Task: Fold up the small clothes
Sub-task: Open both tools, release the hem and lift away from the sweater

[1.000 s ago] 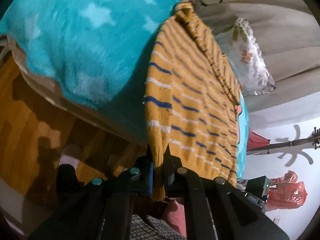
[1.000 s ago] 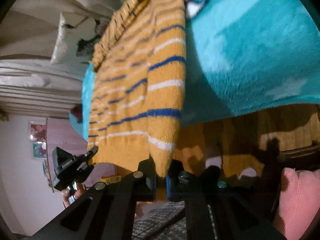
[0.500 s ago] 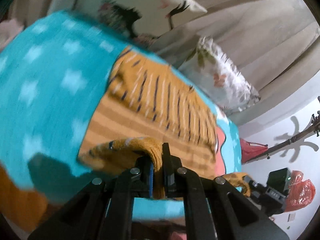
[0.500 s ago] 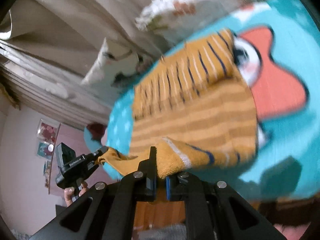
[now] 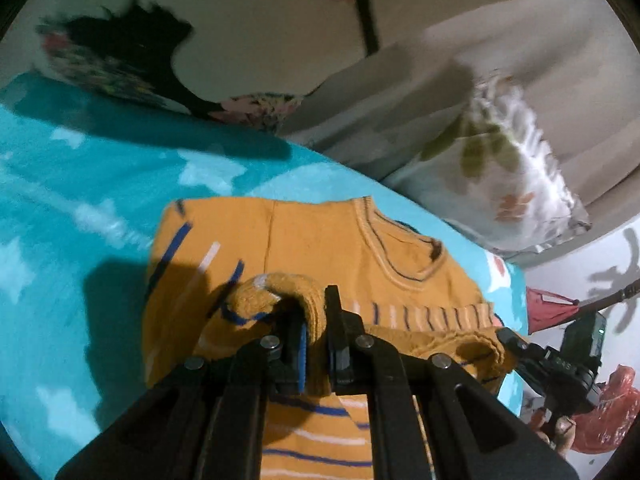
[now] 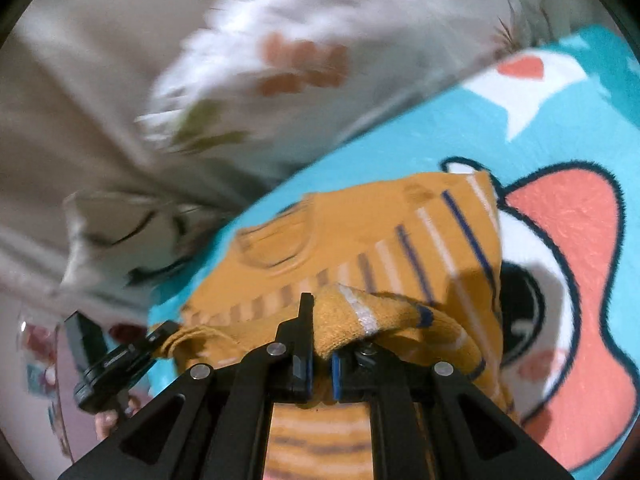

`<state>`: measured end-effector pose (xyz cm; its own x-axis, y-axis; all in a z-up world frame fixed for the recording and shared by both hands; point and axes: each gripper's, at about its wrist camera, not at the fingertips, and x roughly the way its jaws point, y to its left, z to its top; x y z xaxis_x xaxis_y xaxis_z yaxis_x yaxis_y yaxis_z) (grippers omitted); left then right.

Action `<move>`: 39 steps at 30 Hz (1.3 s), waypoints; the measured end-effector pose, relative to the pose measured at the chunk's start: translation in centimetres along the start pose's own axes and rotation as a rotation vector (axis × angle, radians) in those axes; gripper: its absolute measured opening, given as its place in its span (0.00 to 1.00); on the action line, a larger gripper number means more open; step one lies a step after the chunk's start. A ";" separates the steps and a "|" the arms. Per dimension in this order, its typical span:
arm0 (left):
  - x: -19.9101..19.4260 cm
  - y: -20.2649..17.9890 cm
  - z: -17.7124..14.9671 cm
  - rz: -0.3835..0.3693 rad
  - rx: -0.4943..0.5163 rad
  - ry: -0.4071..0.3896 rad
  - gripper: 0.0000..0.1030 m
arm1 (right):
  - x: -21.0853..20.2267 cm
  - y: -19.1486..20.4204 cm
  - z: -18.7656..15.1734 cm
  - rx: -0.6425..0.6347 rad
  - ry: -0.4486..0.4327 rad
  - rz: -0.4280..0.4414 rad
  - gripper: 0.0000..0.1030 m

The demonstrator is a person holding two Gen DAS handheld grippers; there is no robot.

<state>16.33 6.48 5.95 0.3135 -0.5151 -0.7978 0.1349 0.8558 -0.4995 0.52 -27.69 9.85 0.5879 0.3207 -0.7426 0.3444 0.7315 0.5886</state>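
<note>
The left gripper (image 5: 316, 344) has its jaws closed narrow on a bunched corner of the mustard striped sweater (image 5: 320, 248), the knit hem rolled up and over between them. From there the garment runs forward and away: its body lies flat on the teal blanket (image 5: 80, 184) covering the bed, with the neckline (image 5: 404, 252) at the far end, toward the pillows (image 5: 500, 168). The held hem edge stretches off to the right, where the other gripper pinches the opposite corner.

The right gripper (image 6: 320, 368) likewise has its jaws clamped on a rolled fold of the hem, white and blue stripes curling over them. In its view the sweater also extends ahead, collar farthest away, its right edge overlapping the cartoon face printed on the blanket (image 6: 560, 248).

So the sweater's long axis points straight away from both jaws, hem near and neck far, and the hem line runs crosswise between the two hands. Both grippers seem about equally near the collar. The fold probably calls for carrying the hem forward over the body toward the neckline, both hands level so the edge lands square.
</note>
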 end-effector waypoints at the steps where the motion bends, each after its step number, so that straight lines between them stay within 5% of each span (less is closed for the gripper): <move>1: 0.7 0.3 0.4 -0.008 -0.009 0.012 0.08 | 1.0 -0.6 0.6 0.026 0.009 -0.004 0.08; 8: 2.6 2.9 2.2 -0.120 -0.140 0.049 0.18 | 3.8 -3.5 3.3 0.206 0.002 0.056 0.12; 12: 3.0 4.6 2.6 -0.187 -0.231 0.079 0.19 | 5.0 -5.0 4.0 0.325 -0.003 0.086 0.27; 16: 2.2 5.2 2.6 -0.239 -0.249 0.080 0.21 | 5.1 -6.6 3.9 0.456 -0.019 0.162 0.32; 20: 0.1 6.3 3.1 -0.262 -0.301 0.006 0.48 | 4.4 -7.5 4.2 0.511 -0.039 0.205 0.43; 22: -1.2 7.1 3.5 -0.269 -0.322 -0.023 0.50 | 3.7 -7.7 4.3 0.544 -0.071 0.237 0.55; 24: -1.9 7.1 3.7 -0.241 -0.308 -0.029 0.50 | 2.3 -7.7 4.5 0.555 -0.127 0.226 0.68; 30: -4.3 5.2 1.8 -0.001 -0.057 -0.040 0.54 | -0.8 -6.8 5.5 0.457 -0.150 0.135 0.69; 34: -4.9 4.4 -1.7 0.162 0.125 -0.002 0.55 | -2.4 -3.2 4.0 0.154 -0.058 -0.089 0.69; 39: -4.5 6.3 -5.6 0.182 0.172 0.080 0.57 | -5.0 -2.4 -1.2 -0.082 -0.028 -0.304 0.69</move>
<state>10.51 13.91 4.45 0.2732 -0.3482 -0.8967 0.2435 0.9269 -0.2857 -4.14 -30.39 11.79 0.4874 0.0635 -0.8709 0.4479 0.8379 0.3118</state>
